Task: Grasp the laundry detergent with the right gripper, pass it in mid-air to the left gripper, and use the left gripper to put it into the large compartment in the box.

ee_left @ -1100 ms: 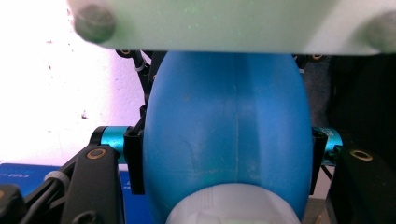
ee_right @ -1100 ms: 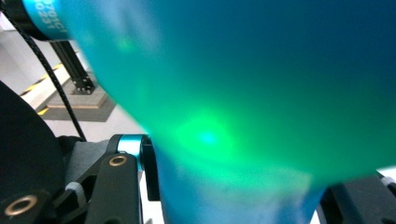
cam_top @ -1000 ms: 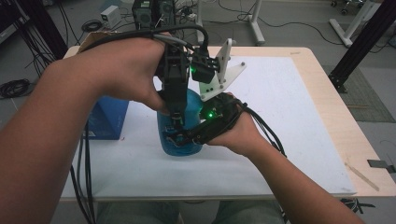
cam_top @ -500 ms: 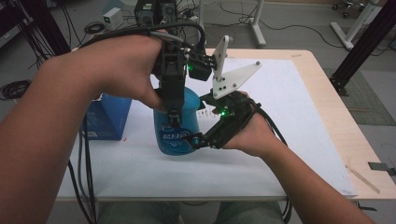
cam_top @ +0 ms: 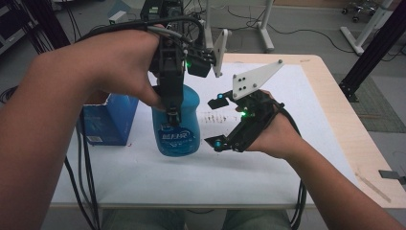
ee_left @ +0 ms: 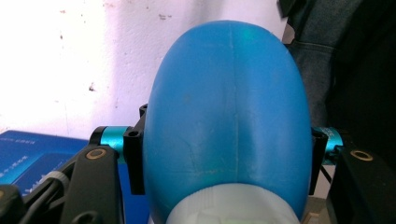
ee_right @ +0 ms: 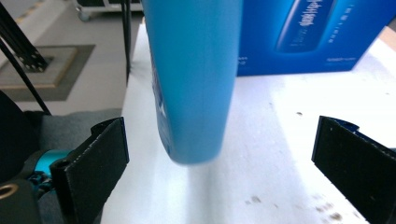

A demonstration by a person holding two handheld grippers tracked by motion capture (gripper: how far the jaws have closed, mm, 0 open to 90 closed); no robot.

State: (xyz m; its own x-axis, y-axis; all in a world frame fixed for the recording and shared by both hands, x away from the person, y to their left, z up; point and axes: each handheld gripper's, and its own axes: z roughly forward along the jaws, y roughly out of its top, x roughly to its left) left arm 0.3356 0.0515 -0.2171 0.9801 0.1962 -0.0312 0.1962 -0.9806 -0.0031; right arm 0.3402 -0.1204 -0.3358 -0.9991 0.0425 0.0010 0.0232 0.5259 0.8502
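left gripper [cam_top: 171, 115] clamped, right gripper [cam_top: 216, 123] just opening wide

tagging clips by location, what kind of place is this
Probably a lab or workshop: cables trail over a white table, metal stands sit on the floor behind, and a blue bottle is being handled.

Bottle [cam_top: 177, 125] upright above the table [cam_top: 306, 96], held at its top by the left tool [cam_top: 171, 113], box [cam_top: 109, 120] just left of it, right tool [cam_top: 216, 122] just right, apart from it
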